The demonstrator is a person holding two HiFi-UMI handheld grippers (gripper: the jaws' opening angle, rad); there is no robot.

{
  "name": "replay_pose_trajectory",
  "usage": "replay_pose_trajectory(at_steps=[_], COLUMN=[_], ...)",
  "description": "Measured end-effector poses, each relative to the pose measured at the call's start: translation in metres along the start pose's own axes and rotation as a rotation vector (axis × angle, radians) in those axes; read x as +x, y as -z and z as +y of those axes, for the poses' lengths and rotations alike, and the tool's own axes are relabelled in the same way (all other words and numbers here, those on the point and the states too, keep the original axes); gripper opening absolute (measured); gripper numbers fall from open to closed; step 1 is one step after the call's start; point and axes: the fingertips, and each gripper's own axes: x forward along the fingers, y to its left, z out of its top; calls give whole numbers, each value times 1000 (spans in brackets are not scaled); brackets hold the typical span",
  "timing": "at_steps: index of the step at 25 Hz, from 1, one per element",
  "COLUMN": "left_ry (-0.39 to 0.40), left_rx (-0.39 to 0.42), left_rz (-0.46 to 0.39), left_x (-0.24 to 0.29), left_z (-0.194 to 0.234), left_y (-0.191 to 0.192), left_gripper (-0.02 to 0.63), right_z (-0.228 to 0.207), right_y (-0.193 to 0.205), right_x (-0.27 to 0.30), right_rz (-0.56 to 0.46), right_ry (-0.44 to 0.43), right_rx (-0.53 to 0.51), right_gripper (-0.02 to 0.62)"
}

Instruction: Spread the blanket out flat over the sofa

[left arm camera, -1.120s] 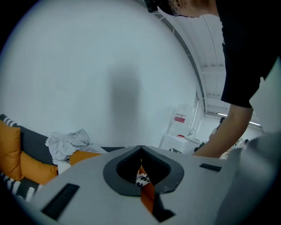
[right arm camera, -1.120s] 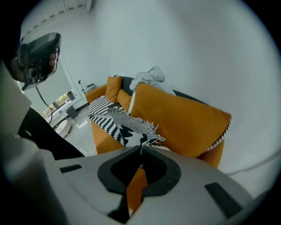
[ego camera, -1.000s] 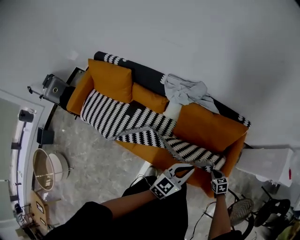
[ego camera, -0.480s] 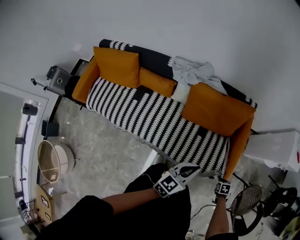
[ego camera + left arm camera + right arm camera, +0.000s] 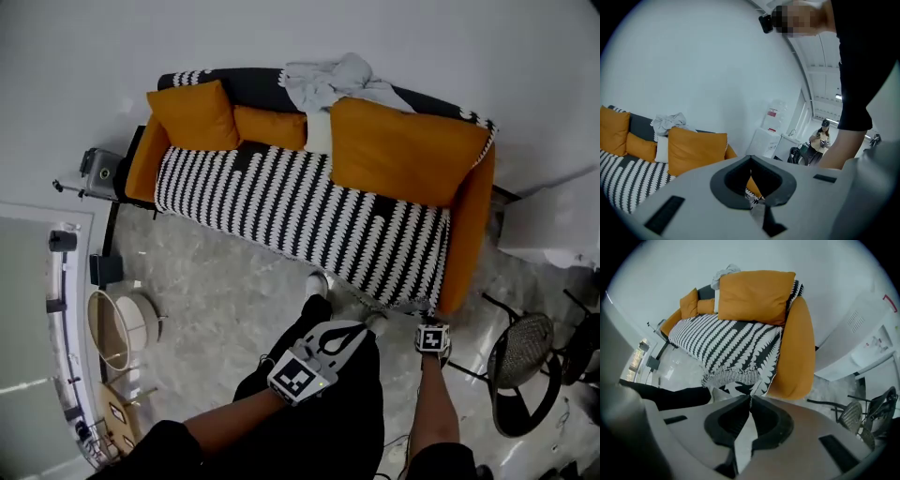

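From above, we looked steeply down on the sofa (image 5: pixel 473 230); both gripper views faced it from low and close by.

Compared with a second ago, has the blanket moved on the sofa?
Yes. The blanket went from a bunched diagonal strip to lying spread across the whole seat of the sofa.

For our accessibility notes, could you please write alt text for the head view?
Seen from above, a black-and-white patterned blanket lies spread across the seat of an orange sofa, with orange cushions along its back. A person stands in front, holding the left gripper and the right gripper near the blanket's front corner.
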Motion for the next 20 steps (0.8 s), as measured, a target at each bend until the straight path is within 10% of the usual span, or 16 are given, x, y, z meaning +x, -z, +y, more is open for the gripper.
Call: replay_pose_trajectory(at_steps=[9,15,20], left_ry=[3,-69,-74], left_rx=[-58,-149,-116], left_rz=[124,103,64], left_x=[13,3,6], left_z=[-32,-14,0], left_y=[98,102,82], left_gripper=[14,14,14], right_z=[-29,-24,-3], right_y=[53,48,-5], right_x=[80,56,23], right_rz=[22,-147,-301], right_ry=[50,21,17], right_rx=[54,292,133], right_gripper=[46,172,169])
